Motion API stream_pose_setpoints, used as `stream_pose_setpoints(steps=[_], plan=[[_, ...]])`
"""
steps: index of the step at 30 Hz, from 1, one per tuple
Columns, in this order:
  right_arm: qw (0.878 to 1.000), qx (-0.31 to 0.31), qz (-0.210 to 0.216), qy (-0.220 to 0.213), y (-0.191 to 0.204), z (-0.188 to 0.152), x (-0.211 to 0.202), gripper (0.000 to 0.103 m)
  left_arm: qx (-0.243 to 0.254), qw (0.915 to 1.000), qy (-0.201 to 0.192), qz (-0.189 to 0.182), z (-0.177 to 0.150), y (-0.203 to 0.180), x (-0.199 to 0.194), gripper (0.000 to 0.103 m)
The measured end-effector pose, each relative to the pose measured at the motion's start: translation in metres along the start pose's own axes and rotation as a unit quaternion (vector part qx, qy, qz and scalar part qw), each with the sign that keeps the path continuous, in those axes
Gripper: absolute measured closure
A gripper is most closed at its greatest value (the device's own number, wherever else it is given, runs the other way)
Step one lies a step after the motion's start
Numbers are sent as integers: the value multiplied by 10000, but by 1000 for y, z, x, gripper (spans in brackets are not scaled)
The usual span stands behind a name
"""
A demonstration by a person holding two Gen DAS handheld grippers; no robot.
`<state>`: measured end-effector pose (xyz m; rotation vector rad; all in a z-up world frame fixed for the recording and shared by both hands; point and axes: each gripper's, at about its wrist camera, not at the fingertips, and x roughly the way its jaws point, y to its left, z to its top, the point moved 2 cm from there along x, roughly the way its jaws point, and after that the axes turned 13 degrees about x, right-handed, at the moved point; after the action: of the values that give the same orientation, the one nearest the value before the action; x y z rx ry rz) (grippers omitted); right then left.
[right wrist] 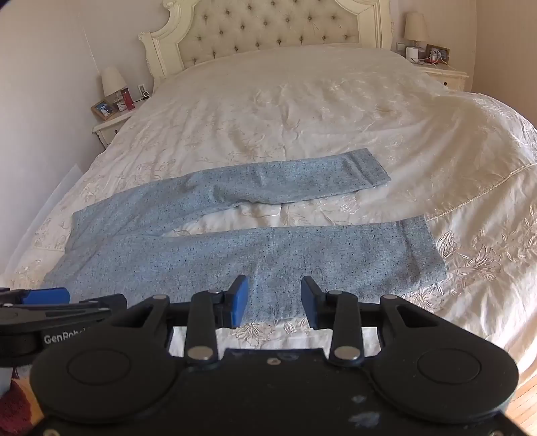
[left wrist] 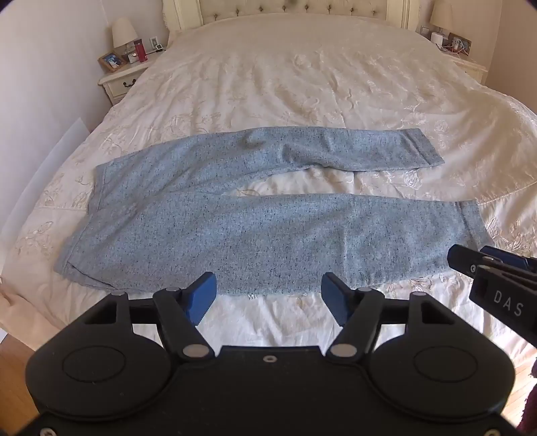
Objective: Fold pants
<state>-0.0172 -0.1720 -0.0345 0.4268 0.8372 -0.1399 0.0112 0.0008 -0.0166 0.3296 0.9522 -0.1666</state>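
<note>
Light blue speckled pants (left wrist: 235, 214) lie flat on the cream bedspread (left wrist: 268, 84), waist at the left, both legs spread apart toward the right. They also show in the right wrist view (right wrist: 268, 255). My left gripper (left wrist: 266, 296) is open and empty, just above the near edge of the near leg. My right gripper (right wrist: 274, 300) is open and empty, over the near leg's lower edge. The right gripper also shows at the right of the left wrist view (left wrist: 470, 260), near the near leg's cuff. The left gripper shows at the left of the right wrist view (right wrist: 50, 296).
A tufted headboard (right wrist: 268, 30) stands at the far end. A nightstand (left wrist: 124, 77) with lamp, photo frame and red bottle is at the far left; another nightstand (right wrist: 439, 72) is at the far right. Wooden floor (left wrist: 13, 379) lies below the bed's near edge.
</note>
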Motion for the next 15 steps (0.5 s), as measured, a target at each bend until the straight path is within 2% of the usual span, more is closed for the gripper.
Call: stream_pose_setpoints(steps=[4,15], plan=[[10000,-40,-65,-43,0,1,0,65,48,9999,30,86,-5,0,0,33],[10000,-5,-35,17,9,-3,-5,65,71,9999,123,-7,-3,-3,-2,33]])
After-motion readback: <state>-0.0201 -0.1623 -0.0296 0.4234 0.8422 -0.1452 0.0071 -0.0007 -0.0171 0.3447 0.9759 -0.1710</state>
